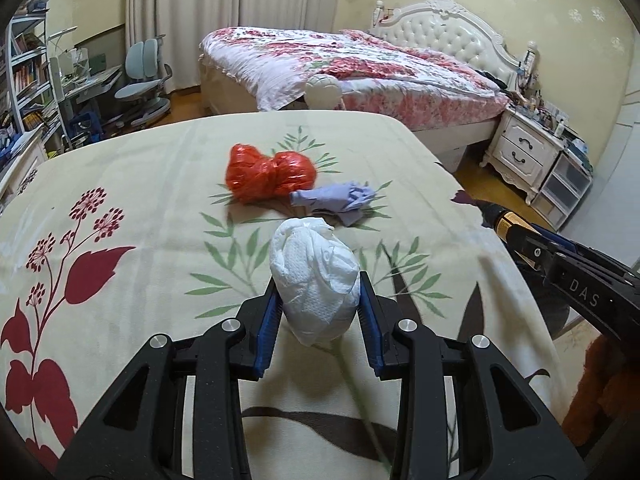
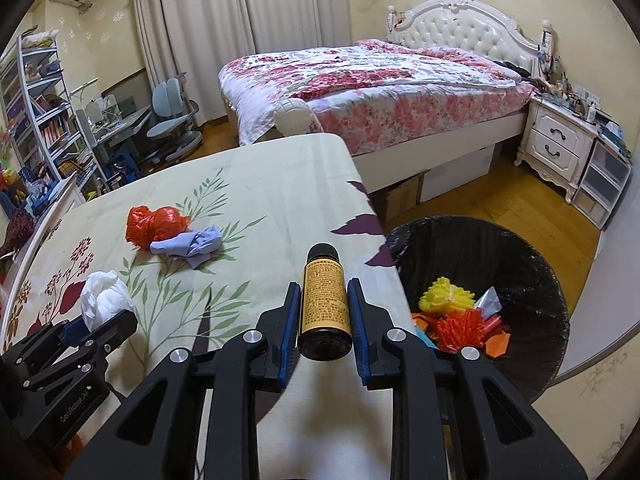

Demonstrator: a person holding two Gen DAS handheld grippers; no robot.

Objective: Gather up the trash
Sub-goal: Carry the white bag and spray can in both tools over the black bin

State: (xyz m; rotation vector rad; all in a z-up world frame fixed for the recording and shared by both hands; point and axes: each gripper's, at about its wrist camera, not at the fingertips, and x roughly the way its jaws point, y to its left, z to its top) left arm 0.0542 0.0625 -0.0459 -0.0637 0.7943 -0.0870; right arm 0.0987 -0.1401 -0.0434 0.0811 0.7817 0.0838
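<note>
we grip a white tissue wad (image 1: 316, 280) in our left gripper (image 1: 318, 308) and a brown bottle (image 2: 324, 304) in our right gripper (image 2: 324, 312), above the floral tablecloth (image 1: 140, 184); the black bin (image 2: 500, 248) stands beside it on the wooden floor (image 2: 492, 200).

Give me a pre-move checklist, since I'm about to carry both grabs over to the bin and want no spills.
1. Left gripper clamped on the crumpled white paper wad: ok.
2. Right gripper clamped on the small brown glass bottle with yellow label: ok.
3. Bottle's black cap on: ok.
4. Round black-lined trash bin open, with room: ok.
5. Bottle over the bin: not ok, over the floral tablecloth.
6. Red plastic bag and lilac glove collected: not ok.
</note>
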